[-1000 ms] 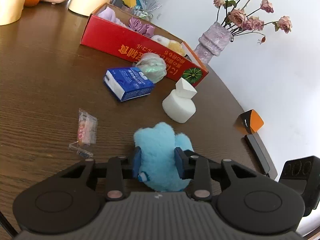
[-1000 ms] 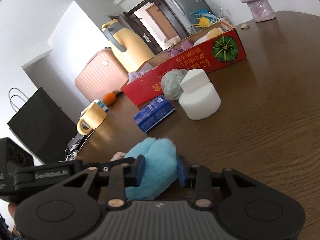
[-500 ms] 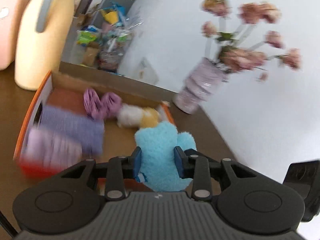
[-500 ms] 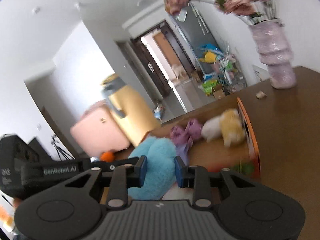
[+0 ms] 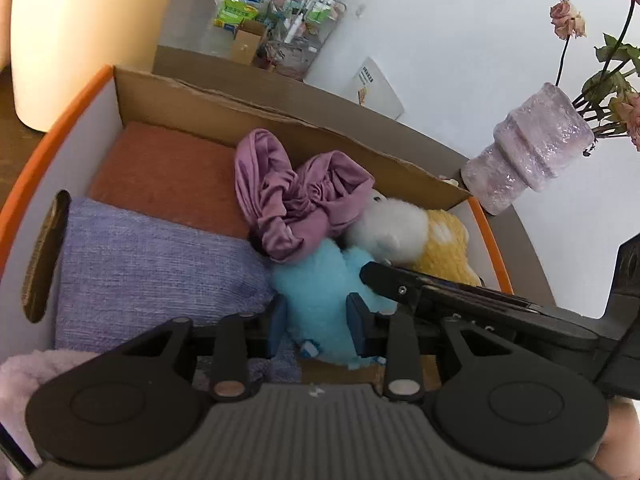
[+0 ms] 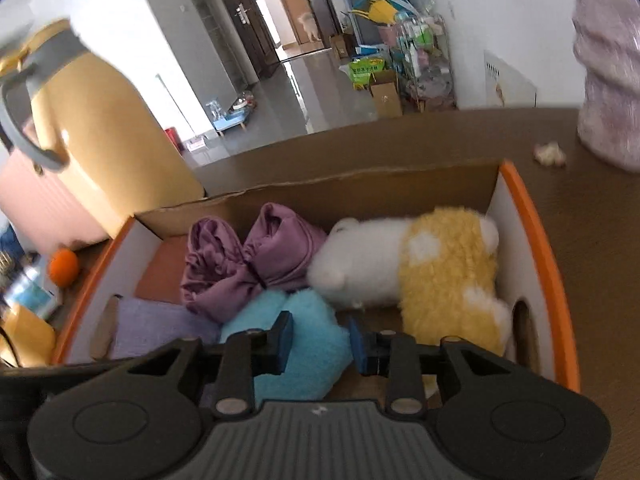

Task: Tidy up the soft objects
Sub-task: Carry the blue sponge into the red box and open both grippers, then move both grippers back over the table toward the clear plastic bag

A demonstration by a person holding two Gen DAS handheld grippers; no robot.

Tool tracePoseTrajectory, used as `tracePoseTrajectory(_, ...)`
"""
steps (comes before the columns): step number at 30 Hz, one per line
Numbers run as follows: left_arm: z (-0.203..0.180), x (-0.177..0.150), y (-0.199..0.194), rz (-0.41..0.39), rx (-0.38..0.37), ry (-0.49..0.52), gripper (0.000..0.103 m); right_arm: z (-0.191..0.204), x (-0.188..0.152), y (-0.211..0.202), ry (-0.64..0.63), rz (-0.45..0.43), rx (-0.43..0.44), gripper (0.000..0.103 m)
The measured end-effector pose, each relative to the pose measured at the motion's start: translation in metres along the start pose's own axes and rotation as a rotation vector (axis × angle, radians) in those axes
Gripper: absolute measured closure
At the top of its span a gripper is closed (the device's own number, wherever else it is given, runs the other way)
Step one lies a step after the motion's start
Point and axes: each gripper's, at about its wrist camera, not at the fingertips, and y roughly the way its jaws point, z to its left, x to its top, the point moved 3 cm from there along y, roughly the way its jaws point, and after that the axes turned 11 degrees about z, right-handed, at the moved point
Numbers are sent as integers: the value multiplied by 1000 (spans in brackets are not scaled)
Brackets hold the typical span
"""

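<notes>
Placing step: both left gripper (image 5: 316,316) and right gripper (image 6: 320,340) jaws narrowly clamped on blue plush (image 5: 320,292), over box (image 5: 96,92). Next: lower, release.

You see a textured lilac vase (image 5: 528,152) holding pink roses (image 5: 568,20) at the table's (image 6: 592,216) far right. A large yellow jug (image 6: 96,128) stands left, a pink suitcase (image 6: 36,208) behind it, an orange fruit (image 6: 63,267) nearby.

left gripper (image 5: 316,322), right gripper (image 6: 320,342), both clamped
</notes>
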Motion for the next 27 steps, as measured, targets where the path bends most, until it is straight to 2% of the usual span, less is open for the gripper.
tracePoseTrajectory(4, -15, -10, -29, -45, 35, 91, 70, 10, 1, -12, -23, -1, -19, 73)
tracePoseTrajectory(8, -32, -27, -93, -163, 112, 203, 69, 18, 0, -65, -73, -87, -22, 73)
tracePoseTrajectory(9, -35, -34, -109, -187, 141, 222, 65, 20, -3, -83, -84, -108, -24, 73)
tracePoseTrajectory(11, -36, -46, -134, -232, 218, 244, 56, 22, -12, -119, -108, -152, -39, 68)
tracePoseTrajectory(13, -34, -65, -158, -298, 304, 264, 44, 20, -23, -153, -125, -197, -68, 50)
tracePoseTrajectory(14, -33, -76, -168, -327, 346, 275, 38, 21, -32, -168, -136, -219, -87, 45)
tracePoseTrajectory(15, -31, -83, -175, -345, 377, 281, 35, 20, -41, -182, -149, -237, -107, 39)
tracePoseTrajectory(17, -31, -103, -188, -385, 453, 299, 34, 22, -60, -200, -174, -274, -141, 37)
tracePoseTrajectory(19, -35, -118, -199, -435, 497, 313, 29, 24, -77, -213, -190, -321, -157, 28)
tracePoseTrajectory(22, -41, -137, -212, -508, 505, 294, 22, 31, -102, -233, -199, -411, -173, 22)
tracePoseTrajectory(27, -46, -158, -230, -542, 487, 284, 22, 47, -128, -251, -222, -466, -187, 22)
